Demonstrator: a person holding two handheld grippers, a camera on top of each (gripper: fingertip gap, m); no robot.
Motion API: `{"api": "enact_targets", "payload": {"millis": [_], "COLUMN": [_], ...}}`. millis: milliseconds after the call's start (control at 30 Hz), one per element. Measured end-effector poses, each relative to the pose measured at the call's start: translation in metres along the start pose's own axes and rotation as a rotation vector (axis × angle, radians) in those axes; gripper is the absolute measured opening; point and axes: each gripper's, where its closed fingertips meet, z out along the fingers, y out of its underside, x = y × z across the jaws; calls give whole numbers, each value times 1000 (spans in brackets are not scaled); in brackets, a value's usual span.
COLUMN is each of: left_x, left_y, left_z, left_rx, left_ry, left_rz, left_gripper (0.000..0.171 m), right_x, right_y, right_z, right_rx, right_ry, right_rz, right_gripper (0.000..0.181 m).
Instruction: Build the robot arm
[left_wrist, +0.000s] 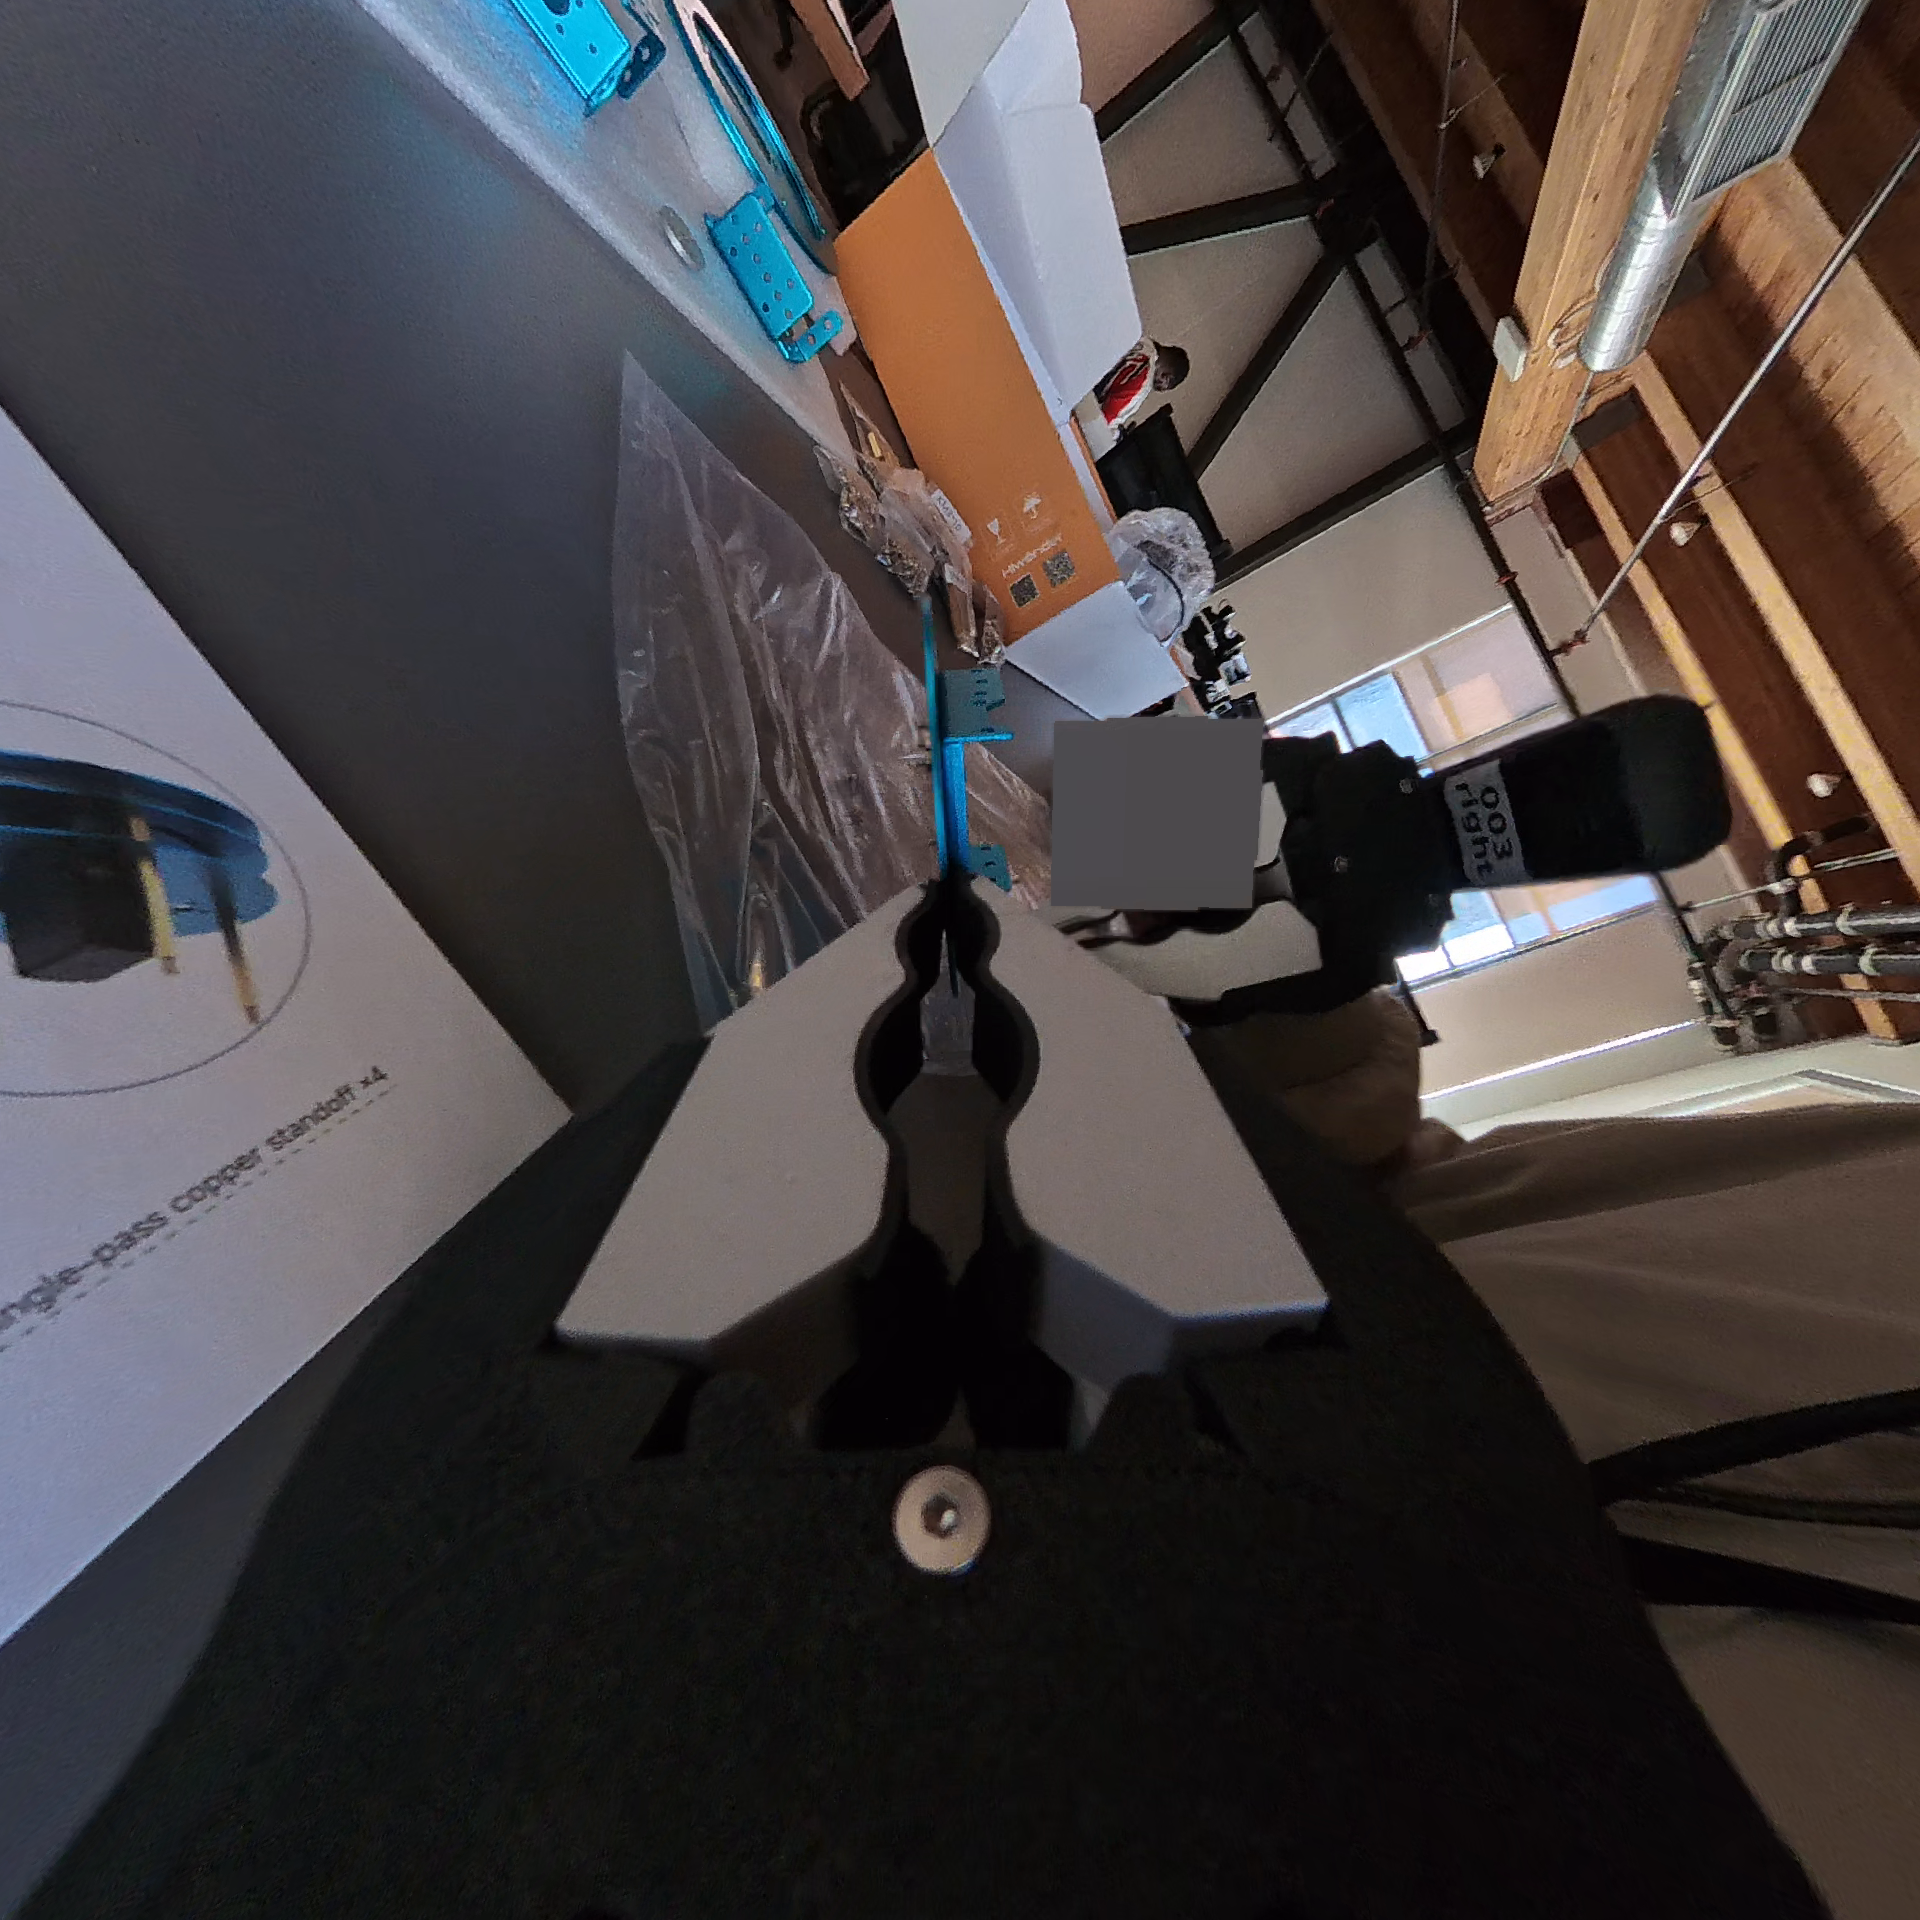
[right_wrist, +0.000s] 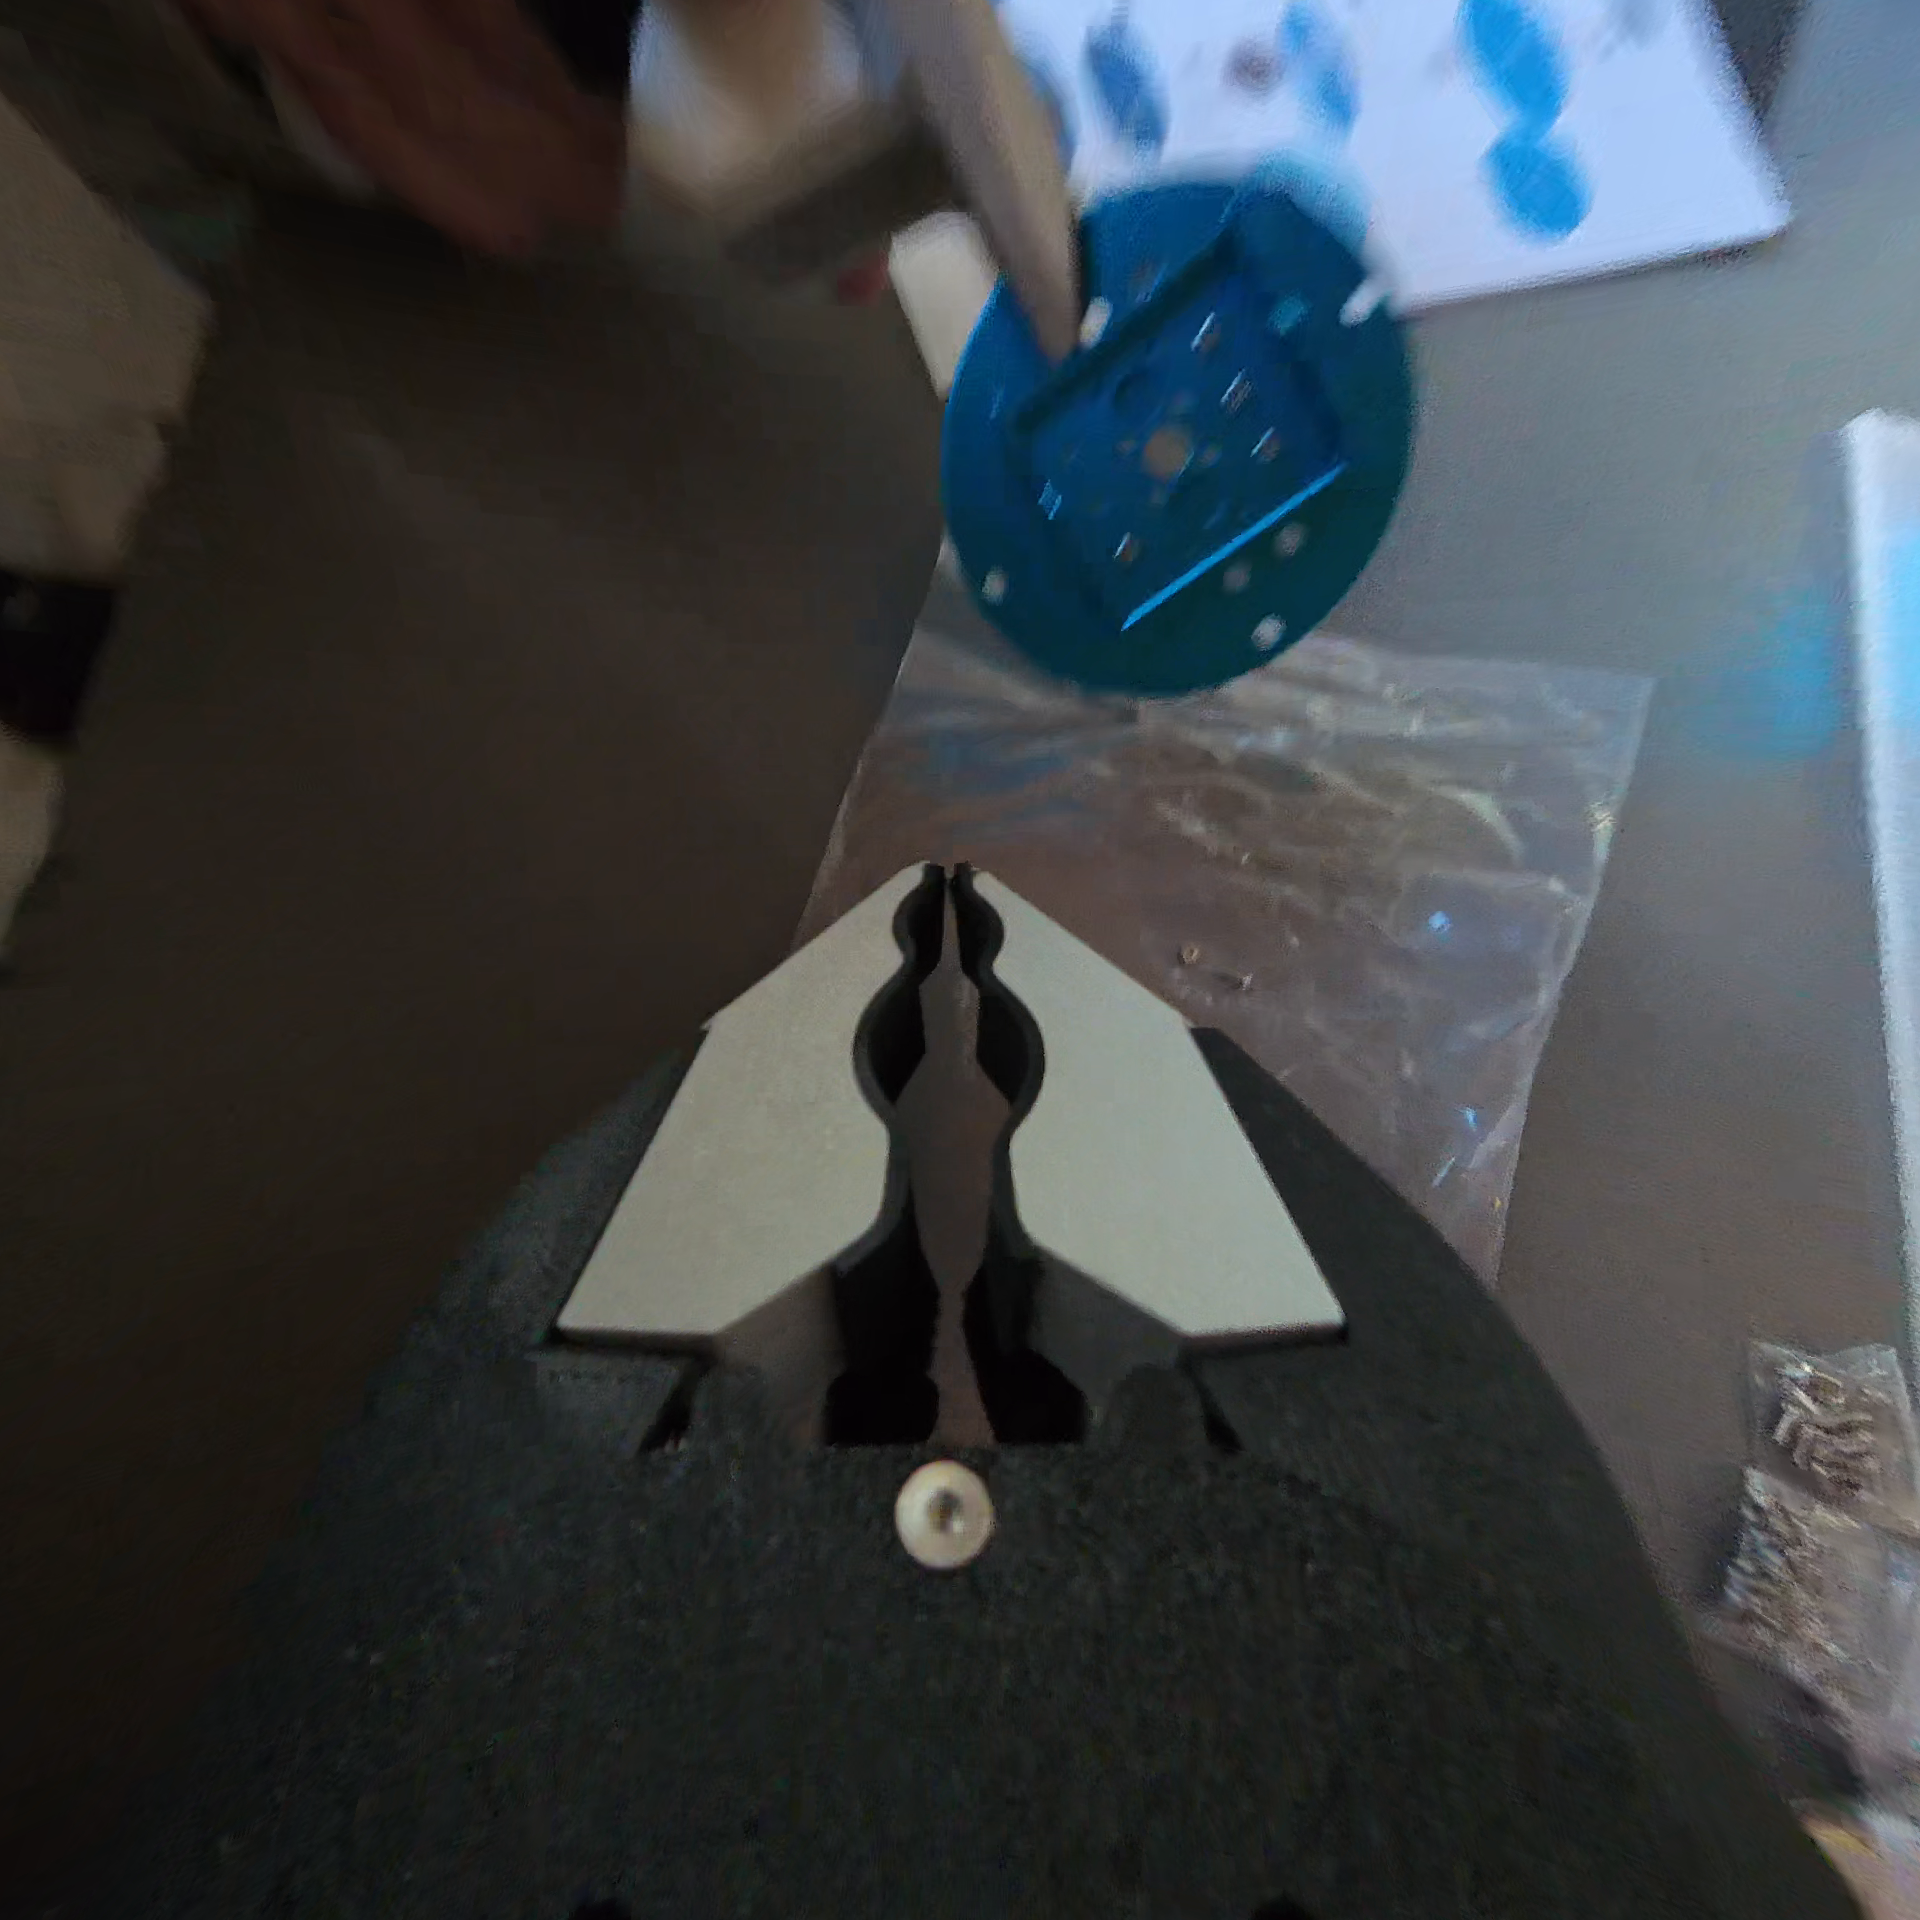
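Your left gripper (left_wrist: 951, 894) pinches the round blue perforated metal plate (left_wrist: 943, 769) edge-on at frame centre, above the clear plastic bag (left_wrist: 748, 748). Your right gripper (right_wrist: 951, 868), pressed together and empty, sits below the plate.

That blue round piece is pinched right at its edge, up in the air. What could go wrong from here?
1. The left gripper holds the blue disc only by its thin rim, edge-on between the fingertips, so it might twist or slip out.
2. If it falls, it would probably land on the clear plastic bag below, where tiny screws lie loose and could scatter.
3. The right gripper is shut and empty, so it seems unready to catch or steady anything.
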Motion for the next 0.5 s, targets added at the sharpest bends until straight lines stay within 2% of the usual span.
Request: {"api": "enact_targets", "payload": {"millis": [133,200,267,500], "left_x": [9,14,20,28], "left_y": [3,7,10,19], "left_z": [10,17,23,33], "left_rx": [-16,-33,-49,-83], "left_ry": [80,112,127,103], "left_rz": [-90,-111,-106,-18], "left_gripper": [0,0,0,0], "right_x": [13,20,24,15], "right_y": [-47,-61,-60,-60], "right_z": [-22,-24,-18,-10], "right_rx": [355,482,496,477], "right_ry": [3,23,48,0], "right_rz": [142,187,196,187], "right_gripper": [1,1,0,0]}}
